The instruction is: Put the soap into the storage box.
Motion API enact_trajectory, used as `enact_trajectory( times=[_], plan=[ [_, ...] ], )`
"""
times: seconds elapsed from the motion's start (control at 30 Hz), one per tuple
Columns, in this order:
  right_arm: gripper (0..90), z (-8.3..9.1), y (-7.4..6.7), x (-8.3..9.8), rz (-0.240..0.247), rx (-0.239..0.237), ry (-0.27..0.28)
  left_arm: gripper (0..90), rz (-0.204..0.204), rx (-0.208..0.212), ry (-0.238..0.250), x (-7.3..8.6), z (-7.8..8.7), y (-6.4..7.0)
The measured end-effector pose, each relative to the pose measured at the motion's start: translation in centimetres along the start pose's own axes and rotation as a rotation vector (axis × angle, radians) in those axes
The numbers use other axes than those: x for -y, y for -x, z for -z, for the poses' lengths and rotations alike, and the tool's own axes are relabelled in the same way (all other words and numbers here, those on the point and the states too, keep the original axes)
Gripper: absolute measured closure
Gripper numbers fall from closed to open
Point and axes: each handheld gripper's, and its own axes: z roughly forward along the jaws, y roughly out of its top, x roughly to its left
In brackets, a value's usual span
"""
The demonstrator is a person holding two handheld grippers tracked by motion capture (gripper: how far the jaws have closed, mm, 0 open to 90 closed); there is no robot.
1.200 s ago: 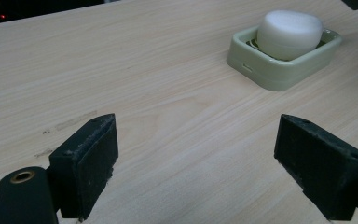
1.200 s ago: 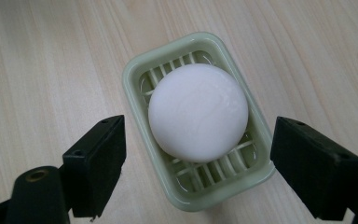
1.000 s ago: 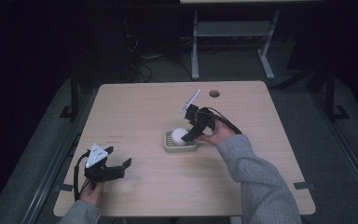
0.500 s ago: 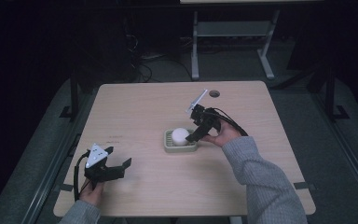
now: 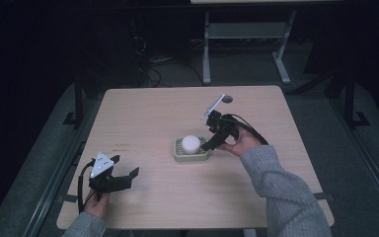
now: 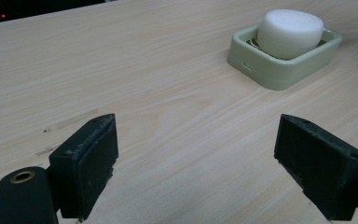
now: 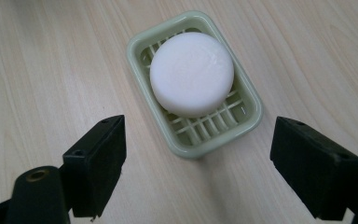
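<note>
A round white soap bar lies in a pale green slotted soap dish near the middle of the wooden table. My right gripper hovers just right of the dish, open, its jaws wide apart and pointing down at the soap and dish, touching neither. My left gripper rests low near the table's front left corner, open with nothing in it. In the left gripper view the dish with the soap sits well ahead at the upper right.
The light wooden table has a round cable hole at its back right. A white desk frame stands on the dark floor behind. A faint scuff mark lies on the table ahead of the left gripper.
My right gripper has drawn back from the soap, up and to the right, leaving the soap lying in the dish. The left gripper has stayed put.
</note>
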Motion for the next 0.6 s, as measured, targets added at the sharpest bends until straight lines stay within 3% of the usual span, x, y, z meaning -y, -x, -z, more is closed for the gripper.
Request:
enact_trajectory(
  times=[0.6],
  plan=[
    [17.7,1.4,0.1,2.6,-0.039,0.013,-0.016,13.2,-0.004,0.003,-0.004,0.0,-0.1,0.1]
  ],
)
